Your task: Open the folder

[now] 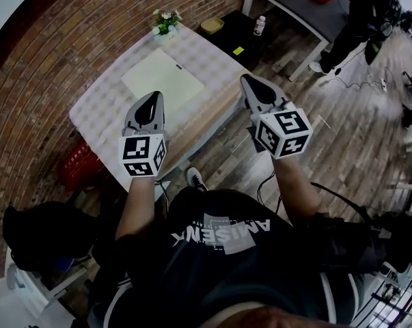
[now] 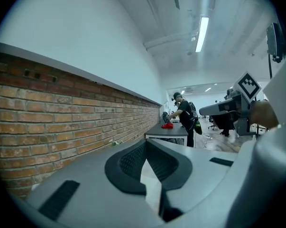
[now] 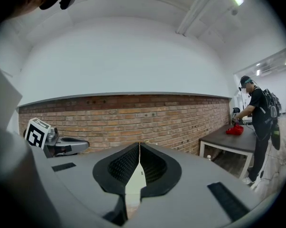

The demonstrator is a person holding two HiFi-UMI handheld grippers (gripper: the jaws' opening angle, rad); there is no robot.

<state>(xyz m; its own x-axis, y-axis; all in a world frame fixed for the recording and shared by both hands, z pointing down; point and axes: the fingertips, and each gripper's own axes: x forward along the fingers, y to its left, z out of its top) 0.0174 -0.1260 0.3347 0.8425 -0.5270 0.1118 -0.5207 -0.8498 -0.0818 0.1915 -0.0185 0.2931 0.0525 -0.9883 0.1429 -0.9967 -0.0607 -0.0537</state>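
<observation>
Only the head view shows the folder (image 1: 163,79), flat on the tabletop (image 1: 100,111). The gripper views show a brick wall (image 3: 133,118) instead. The left gripper (image 1: 151,100) and right gripper (image 1: 252,84) have their fingers pressed together and empty, with the folder ahead, between them.

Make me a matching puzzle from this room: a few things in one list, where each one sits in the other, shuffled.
Things:
1. folder
2. flowers
3. bottle
4. red basket

Places:
A. down by the brick wall, beside the table
B. far corner of the checked table
C. flat and closed in the middle of the checked table
D. on the dark low table

Pairs: 1-C, 2-B, 3-D, 4-A
</observation>
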